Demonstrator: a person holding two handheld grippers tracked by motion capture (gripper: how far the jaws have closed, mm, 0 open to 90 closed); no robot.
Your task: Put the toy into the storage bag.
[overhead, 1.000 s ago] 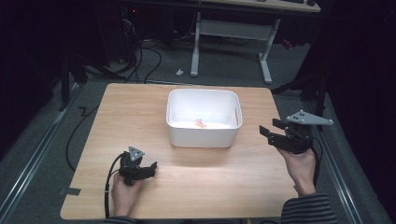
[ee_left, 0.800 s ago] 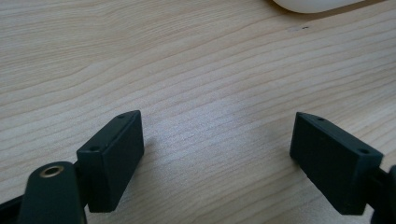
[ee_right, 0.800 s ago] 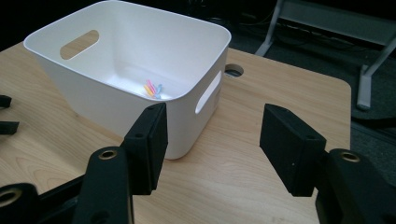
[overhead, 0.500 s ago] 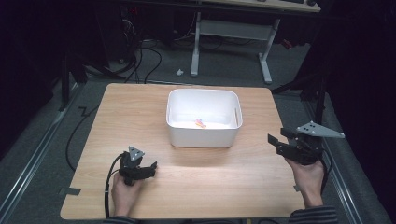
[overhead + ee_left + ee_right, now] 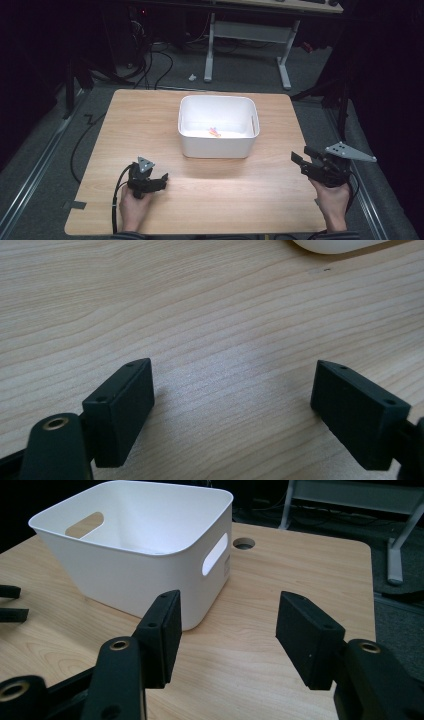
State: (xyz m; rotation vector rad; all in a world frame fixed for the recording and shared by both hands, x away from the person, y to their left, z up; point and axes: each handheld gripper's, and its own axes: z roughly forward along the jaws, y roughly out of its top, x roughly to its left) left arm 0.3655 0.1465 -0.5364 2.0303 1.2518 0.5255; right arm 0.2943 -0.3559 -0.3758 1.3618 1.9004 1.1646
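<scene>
Work looked nearly finished: the white bin sat mid-table with a small orange thing lying inside, and neither gripper held anything. The left gripper rested low on the table, fingers spread. The right gripper hovered at the table's right edge, well apart from the bin, fingers half spread, just closing a little on nothing.

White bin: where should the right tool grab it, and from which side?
Judging by its pose, take the white bin at its right end wall by the slot handle, one jaw inside, one outside. Come from the right, where the open right tool already faces that end.
</scene>
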